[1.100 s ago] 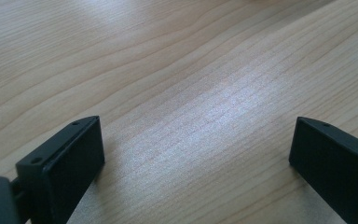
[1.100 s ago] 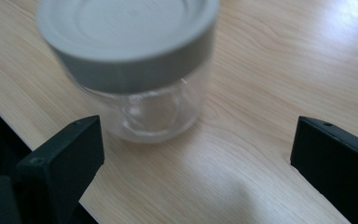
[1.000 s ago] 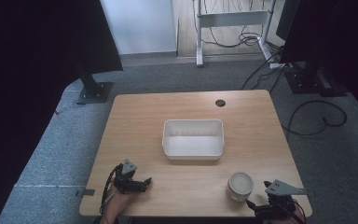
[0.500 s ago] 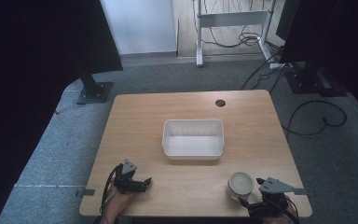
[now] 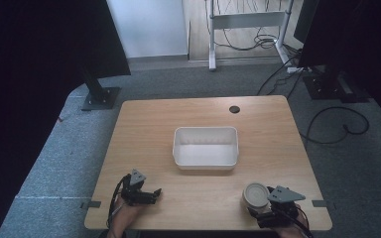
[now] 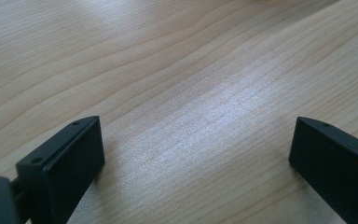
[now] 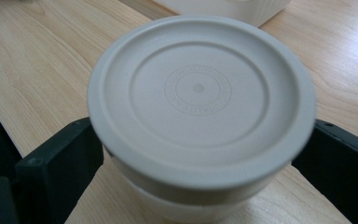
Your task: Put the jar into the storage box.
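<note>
**A:** What is the right gripper (image 5: pixel 264 210) doing?

**B:** It is sitting at the near right corner of the table (image 5: pixel 149 129), with a person's hand behind it at the bottom edge of the high view. Its jaws are standing apart, one on each side of a tub (image 7: pixel 200 116). In the right gripper view the black jaws are flanking the tub's body under the lid's rim. Whether they are touching the tub is hard to tell, since the lid is hiding the contact.

**A:** What is the tub looking like?

**B:** It is a round, off-white tub, standing upright on the wood with its lid on. The lid is showing raised rings and a small embossed circle in the middle. From above, the tub (image 5: pixel 255 195) is lying just ahead of the gripper, near the front edge.

**A:** And the left gripper (image 5: pixel 151 196)?

**B:** It is resting at the near left corner, well apart from the tub. Its jaws are spread wide, with bare wood grain between them in the left gripper view.

**A:** What is lying farther out?

**B:** A white rectangular bin (image 5: pixel 206 148) is sitting in the middle of the table, beyond both grippers. A small dark hole (image 5: pixel 234 109) is showing near the far edge.
</note>
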The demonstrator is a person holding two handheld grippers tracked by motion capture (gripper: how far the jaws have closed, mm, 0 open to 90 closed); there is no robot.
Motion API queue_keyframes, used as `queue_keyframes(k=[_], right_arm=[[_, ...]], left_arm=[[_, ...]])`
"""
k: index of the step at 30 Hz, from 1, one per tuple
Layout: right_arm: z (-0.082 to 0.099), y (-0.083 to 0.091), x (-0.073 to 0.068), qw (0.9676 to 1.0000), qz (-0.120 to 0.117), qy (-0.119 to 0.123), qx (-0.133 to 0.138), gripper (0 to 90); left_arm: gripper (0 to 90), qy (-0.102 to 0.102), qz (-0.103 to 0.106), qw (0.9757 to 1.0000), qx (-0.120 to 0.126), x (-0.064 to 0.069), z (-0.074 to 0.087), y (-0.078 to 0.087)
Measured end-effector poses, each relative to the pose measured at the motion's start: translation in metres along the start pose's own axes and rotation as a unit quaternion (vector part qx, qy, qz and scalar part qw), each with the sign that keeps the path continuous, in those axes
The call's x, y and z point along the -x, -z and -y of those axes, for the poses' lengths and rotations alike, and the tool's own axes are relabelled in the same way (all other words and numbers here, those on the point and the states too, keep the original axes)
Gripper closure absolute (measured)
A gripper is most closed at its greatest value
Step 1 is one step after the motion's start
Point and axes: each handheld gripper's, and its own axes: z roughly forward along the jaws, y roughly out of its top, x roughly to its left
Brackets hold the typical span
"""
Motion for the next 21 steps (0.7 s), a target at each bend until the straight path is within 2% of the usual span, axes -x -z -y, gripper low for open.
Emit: queue_keyframes(k=[9,14,18,21], right_arm=[[-0.002,-0.01,-0.001,0.9999,-0.009,-0.002,-0.007,3.9],[-0.001,-0.013,-0.001,0.9999,-0.001,-0.004,-0.01,8.6],[-0.001,-0.014,-0.003,0.9998,0.007,-0.013,-0.01,8.9],[-0.003,-0.013,-0.006,0.9997,0.017,-0.007,-0.014,9.3]], left_arm=[[3.0,0.0,0.0,1.0,0.0,0.0,0.0,0.0],[3.0,0.0,0.0,1.0,0.0,0.0,0.0,0.0],[3.0,0.0,0.0,1.0,0.001,0.0,0.0,0.0],[3.0,0.0,0.0,1.0,0.001,0.0,0.0,0.0]])
